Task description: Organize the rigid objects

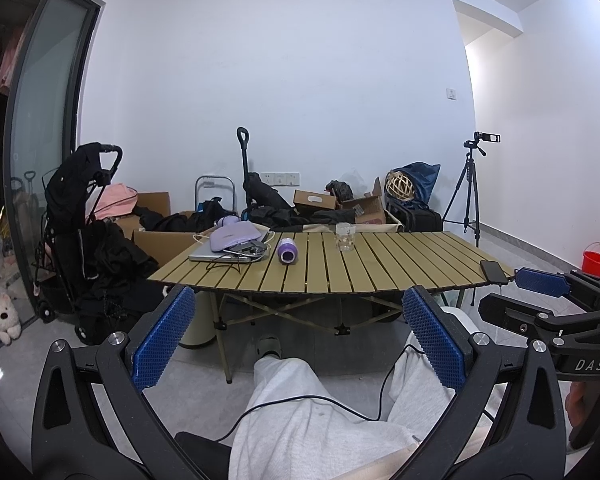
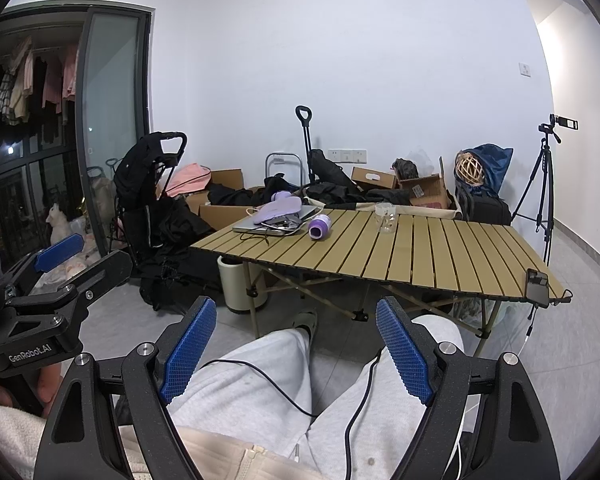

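A slatted folding table [image 1: 380, 268] [image 2: 440, 256] stands ahead of me. On it lie a purple bottle on its side [image 1: 287, 251] [image 2: 320, 227], a clear glass [image 1: 345, 236] [image 2: 385, 217], a laptop [image 1: 220, 254] [image 2: 260, 227] with a lilac pouch [image 1: 234, 236] [image 2: 278, 209] and cables on top, and a black phone [image 1: 494, 271] [image 2: 537, 287] at the near right corner. My left gripper [image 1: 296, 328] is open and empty, held low over my lap, well short of the table. My right gripper [image 2: 296, 348] is also open and empty, beside it.
A black stroller [image 1: 84, 216] [image 2: 148, 184] and piled dark clothes stand left of the table. Cardboard boxes [image 1: 316, 200] and bags line the back wall. A tripod with a camera [image 1: 470, 188] [image 2: 540, 184] stands at the right. A red bucket [image 1: 596, 262] sits on the floor.
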Demonstrator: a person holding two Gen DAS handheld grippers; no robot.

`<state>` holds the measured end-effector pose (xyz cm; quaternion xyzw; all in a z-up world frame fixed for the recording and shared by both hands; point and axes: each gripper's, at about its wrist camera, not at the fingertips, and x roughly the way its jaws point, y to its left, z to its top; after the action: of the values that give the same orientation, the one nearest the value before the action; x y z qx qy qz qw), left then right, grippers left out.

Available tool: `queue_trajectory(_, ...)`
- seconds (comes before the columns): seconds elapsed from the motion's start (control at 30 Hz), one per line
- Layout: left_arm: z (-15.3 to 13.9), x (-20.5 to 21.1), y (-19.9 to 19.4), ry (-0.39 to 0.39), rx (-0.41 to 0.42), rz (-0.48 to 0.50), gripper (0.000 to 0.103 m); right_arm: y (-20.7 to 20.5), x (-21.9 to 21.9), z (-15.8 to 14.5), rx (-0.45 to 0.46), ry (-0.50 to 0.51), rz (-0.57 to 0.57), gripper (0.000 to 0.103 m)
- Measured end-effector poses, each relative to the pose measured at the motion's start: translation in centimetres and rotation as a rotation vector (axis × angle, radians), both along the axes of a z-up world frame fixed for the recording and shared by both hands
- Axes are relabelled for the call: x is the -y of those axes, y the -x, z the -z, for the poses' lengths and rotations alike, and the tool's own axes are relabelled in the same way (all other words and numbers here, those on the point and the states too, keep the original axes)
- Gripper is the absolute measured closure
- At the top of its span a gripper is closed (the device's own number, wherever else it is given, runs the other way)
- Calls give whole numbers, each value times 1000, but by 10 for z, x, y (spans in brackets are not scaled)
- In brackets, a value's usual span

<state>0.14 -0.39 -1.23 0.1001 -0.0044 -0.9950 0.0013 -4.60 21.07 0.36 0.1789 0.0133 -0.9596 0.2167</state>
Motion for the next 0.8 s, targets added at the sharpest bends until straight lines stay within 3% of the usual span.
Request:
queue_trajectory(0.2, 0, 6, 13, -22, 18, 35, 0, 3, -1, 10, 21, 5, 3, 16)
queue_trajectory(0.33, -8, 12, 54, -11, 8, 36, 0, 26, -4, 12, 64, -10, -42, 16)
queue_trajectory(0.47, -8, 12, 110, 60, -11, 63, 0, 82, -7, 7, 132, -33, -76, 16)
queue_trajectory(0.53, -3, 17, 148, 69, 25, 106, 0, 107, -3, 7, 151, -46, -98, 16)
queue_trajectory(0.67, 6, 24, 212, 88, 57, 100, 0, 177, 12, 18, 220, -125, -109, 16)
queue_trajectory(0.8, 12, 41, 280, 52, 154, 139, 0, 244, 23, 23, 259, -137, -91, 16)
